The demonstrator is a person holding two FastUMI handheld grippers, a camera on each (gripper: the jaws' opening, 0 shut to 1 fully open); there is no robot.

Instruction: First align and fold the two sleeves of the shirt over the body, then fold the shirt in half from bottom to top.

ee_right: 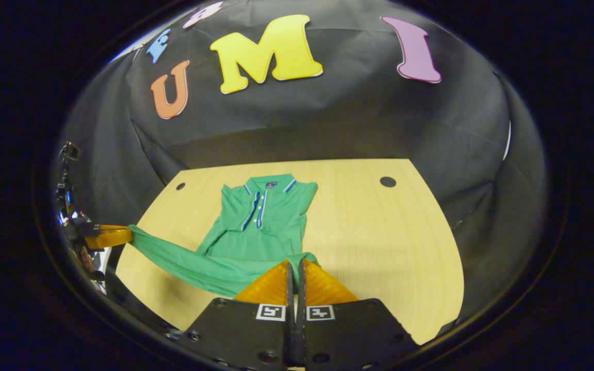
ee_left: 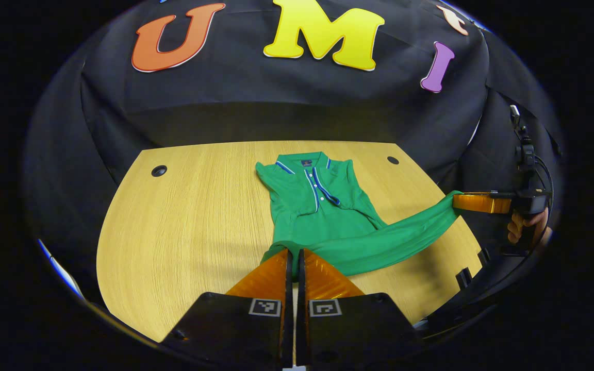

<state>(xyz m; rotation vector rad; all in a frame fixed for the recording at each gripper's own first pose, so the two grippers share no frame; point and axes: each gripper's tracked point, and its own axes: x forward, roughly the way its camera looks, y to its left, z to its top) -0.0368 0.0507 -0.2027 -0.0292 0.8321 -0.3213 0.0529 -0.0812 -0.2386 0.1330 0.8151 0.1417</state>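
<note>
I see the green shirt (ee_left: pixel 323 206) lying on the wooden table (ee_left: pixel 188 216), with its collar (ee_left: pixel 304 164) toward the black cloth wall and both sleeves already folded over the body. The bottom hem is lifted off the table and stretched between my two grippers. In the left gripper view, my left gripper (ee_left: pixel 294 252) has its fingers pressed together on one corner of the hem, and the cloth comes out just in front of the tips. Farther to the right in this view, the right gripper (ee_left: pixel 454 200) pinches the other corner of the hem, and a hand (ee_left: pixel 526 226) holds it beside the table edge. In the right gripper view, the right gripper (ee_right: pixel 294 263) is closed on the green cloth in the same way, and the left gripper (ee_right: pixel 131 234) holds the far corner at the left. The hem hangs as a slack band between them, above the table.
</note>
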